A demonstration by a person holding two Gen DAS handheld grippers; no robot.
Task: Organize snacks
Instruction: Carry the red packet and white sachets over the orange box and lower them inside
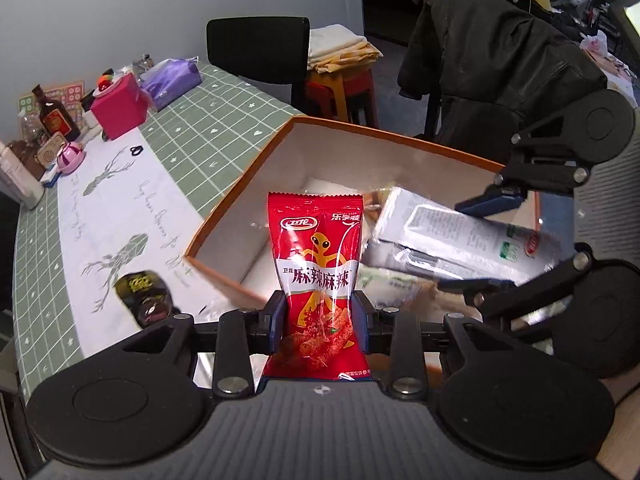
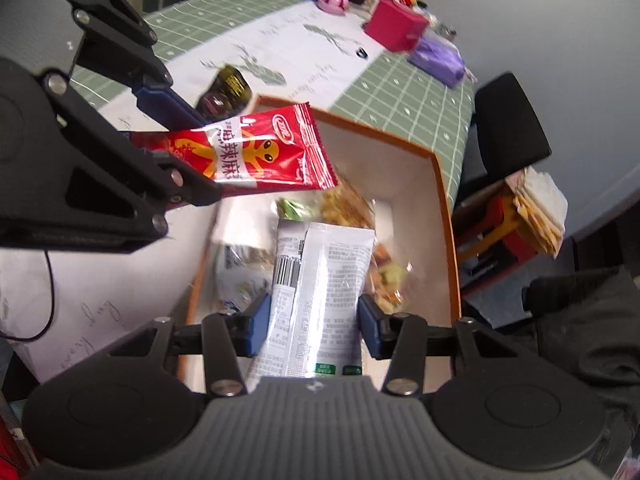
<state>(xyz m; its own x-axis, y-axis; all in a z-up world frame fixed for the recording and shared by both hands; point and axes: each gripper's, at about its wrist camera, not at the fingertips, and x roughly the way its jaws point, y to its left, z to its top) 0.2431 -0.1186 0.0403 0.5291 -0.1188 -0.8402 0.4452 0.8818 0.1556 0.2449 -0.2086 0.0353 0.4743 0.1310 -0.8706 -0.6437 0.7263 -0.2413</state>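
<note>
Gripping a red snack packet (image 1: 318,276) by its lower half, the left claw (image 1: 319,322) is holding it upright above the near wall of the orange-rimmed box (image 1: 240,184), its blue pads pressing on both sides of the wrapper. The right claw (image 2: 316,322) is clenching a white snack packet (image 2: 324,292), printed back facing up, and is hanging over the open box where several other snacks (image 2: 360,216) are already lying in a loose heap. Both packets are hovering in the air, not resting on anything, and the two claws are working close beside each other over the same opening.

Several things could be going wrong from here, as I judge it. With the two claws crowding one box, a linkage could be knocking the other packet sideways or out of its grip. The red packet is sitting right over the box wall, so letting go here could be dropping it onto the rim and tipping it out onto the table (image 1: 224,128). Both wrappers are slick and soft, so a quick swing could be sliding one out early. A dark packet (image 1: 144,296) is still lying on the table just beside the box and could be getting swept off by a low pass.
</note>
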